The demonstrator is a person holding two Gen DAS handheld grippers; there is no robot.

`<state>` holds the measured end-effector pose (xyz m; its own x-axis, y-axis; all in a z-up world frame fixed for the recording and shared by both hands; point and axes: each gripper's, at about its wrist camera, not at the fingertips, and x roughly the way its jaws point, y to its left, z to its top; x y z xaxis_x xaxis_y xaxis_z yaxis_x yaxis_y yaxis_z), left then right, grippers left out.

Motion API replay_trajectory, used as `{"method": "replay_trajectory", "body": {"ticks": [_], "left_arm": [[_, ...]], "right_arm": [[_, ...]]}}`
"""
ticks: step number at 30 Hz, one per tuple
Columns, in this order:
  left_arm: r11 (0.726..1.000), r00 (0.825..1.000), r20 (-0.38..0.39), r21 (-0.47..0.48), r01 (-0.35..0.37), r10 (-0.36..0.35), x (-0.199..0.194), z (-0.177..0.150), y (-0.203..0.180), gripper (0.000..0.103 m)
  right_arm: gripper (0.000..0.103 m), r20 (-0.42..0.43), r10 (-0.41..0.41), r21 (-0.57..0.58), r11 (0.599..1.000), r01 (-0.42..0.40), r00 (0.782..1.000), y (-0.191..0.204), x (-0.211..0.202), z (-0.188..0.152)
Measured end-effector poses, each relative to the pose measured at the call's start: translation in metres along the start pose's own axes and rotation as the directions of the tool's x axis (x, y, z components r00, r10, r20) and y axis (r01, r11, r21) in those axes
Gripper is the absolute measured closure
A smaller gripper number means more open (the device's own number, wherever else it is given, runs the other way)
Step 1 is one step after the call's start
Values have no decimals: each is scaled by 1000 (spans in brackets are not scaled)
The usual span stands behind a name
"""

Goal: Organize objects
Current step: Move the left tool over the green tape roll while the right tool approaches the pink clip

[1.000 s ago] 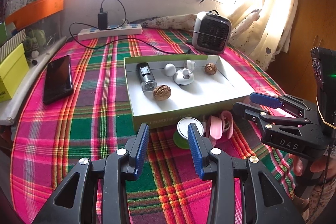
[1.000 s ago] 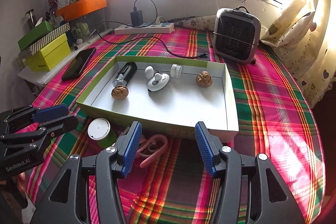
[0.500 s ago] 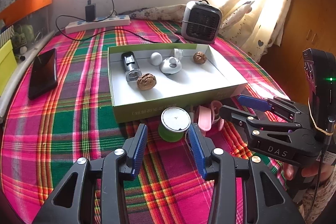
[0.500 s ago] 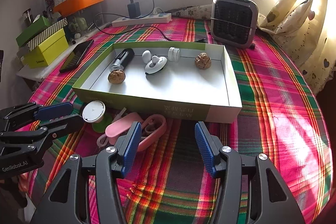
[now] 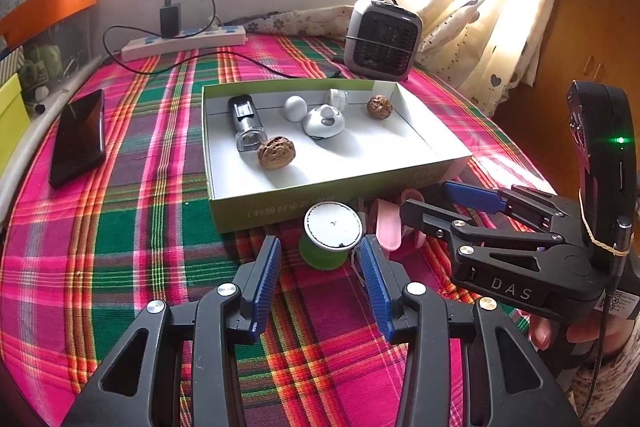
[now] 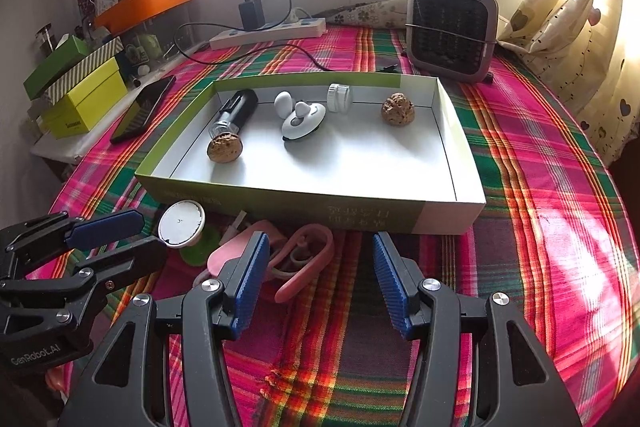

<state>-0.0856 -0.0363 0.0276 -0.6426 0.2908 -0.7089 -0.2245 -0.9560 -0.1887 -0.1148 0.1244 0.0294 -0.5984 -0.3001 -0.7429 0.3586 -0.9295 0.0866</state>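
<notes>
A green thread spool (image 5: 325, 259) with a white top stands on the plaid cloth just in front of the green box (image 5: 280, 213). My left gripper (image 5: 319, 247) is open, its tips on either side of the spool, the left pad apart from it. Pink scissors-like pieces (image 6: 308, 259) lie beside the spool, and my right gripper (image 6: 320, 243) stands open over them without touching. The box (image 6: 280, 197) holds two walnuts (image 6: 225, 147), a black cylinder, and small white items. Each gripper shows in the other's view: right gripper (image 5: 424, 197), left gripper (image 6: 152, 233).
A black phone (image 5: 78, 135) lies left of the box. A small heater (image 6: 452, 27) and a power strip (image 5: 184, 43) with a cable sit at the back. Yellow and green boxes (image 6: 88, 103) stack at the left edge. Curtains hang on the right.
The spool has come closer and now sits between my left fingertips, whose jaws stand slightly wider. In the right view the pink pieces have come fully into sight below the box.
</notes>
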Motion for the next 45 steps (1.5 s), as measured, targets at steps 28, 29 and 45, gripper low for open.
{"method": "replay_trajectory", "body": {"ticks": [28, 29, 45], "left_arm": [[1000, 1000, -10, -5, 20, -20, 6, 1, 3, 63], [1000, 1000, -11, -6, 21, -21, 7, 1, 3, 63], [1000, 1000, -18, 21, 19, -19, 18, 9, -6, 63]], "right_arm": [[49, -61, -42, 4, 999, 42, 997, -1, 5, -8], [49, -60, -45, 0, 999, 45, 997, -1, 4, -8], [49, -71, -84, -47, 996, 80, 994, 4, 16, -3]]}}
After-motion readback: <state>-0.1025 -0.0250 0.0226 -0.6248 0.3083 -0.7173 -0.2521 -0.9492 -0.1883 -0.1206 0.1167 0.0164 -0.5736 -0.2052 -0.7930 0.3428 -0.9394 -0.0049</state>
